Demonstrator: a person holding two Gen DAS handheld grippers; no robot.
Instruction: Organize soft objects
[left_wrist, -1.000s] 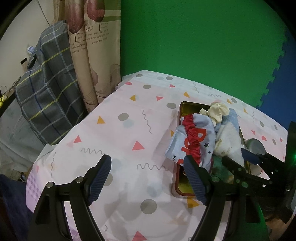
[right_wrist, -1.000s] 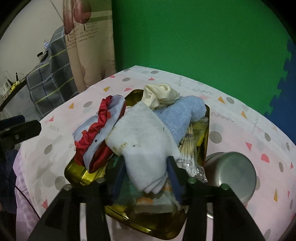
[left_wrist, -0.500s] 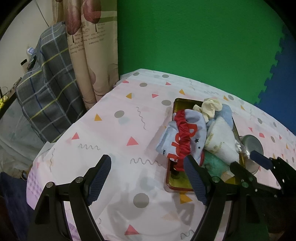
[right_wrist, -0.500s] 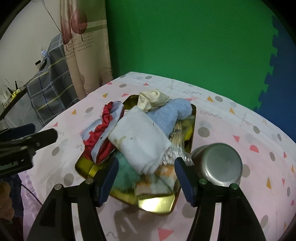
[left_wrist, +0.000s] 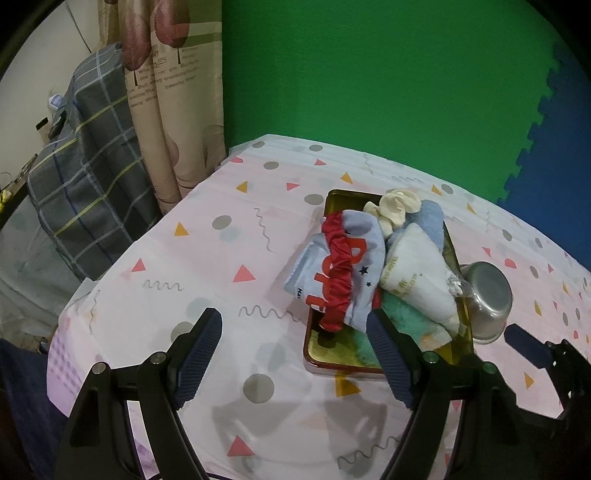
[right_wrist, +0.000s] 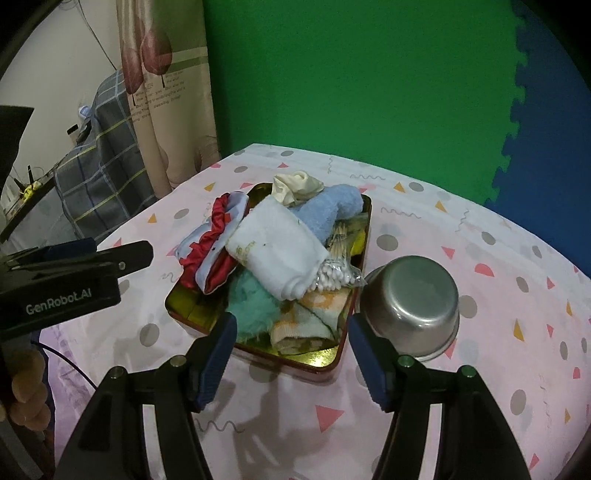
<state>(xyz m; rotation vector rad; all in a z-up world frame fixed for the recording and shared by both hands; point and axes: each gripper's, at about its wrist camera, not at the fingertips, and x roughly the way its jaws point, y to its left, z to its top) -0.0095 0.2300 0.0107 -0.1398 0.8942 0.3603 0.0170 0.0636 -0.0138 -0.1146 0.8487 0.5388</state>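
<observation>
Both tongs (right_wrist: 290, 356) gape (empty); gold tin (right_wrist: 325, 363) holds towels (right_wrist: 277, 254).

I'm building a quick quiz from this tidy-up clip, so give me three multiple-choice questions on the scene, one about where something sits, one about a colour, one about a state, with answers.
1. Where does the steel bowl sit?
A. On the tablecloth beside the gold tin
B. Inside the gold tin
C. On top of the white towel

2. What colour is the rolled towel at the far end of the gold tin?
A. Black
B. Light blue
C. Purple

3. What state is the right claw in?
A. Shut on the steel bowl
B. Shut on the white towel
C. Open, holding nothing

Answers: 1 A, the bowl stands upside down on the cloth, outside the tin's edge. 2 B, it is pale blue next to the cream scrunchie. 3 C, both fingers stand apart, short of the pile.
</observation>
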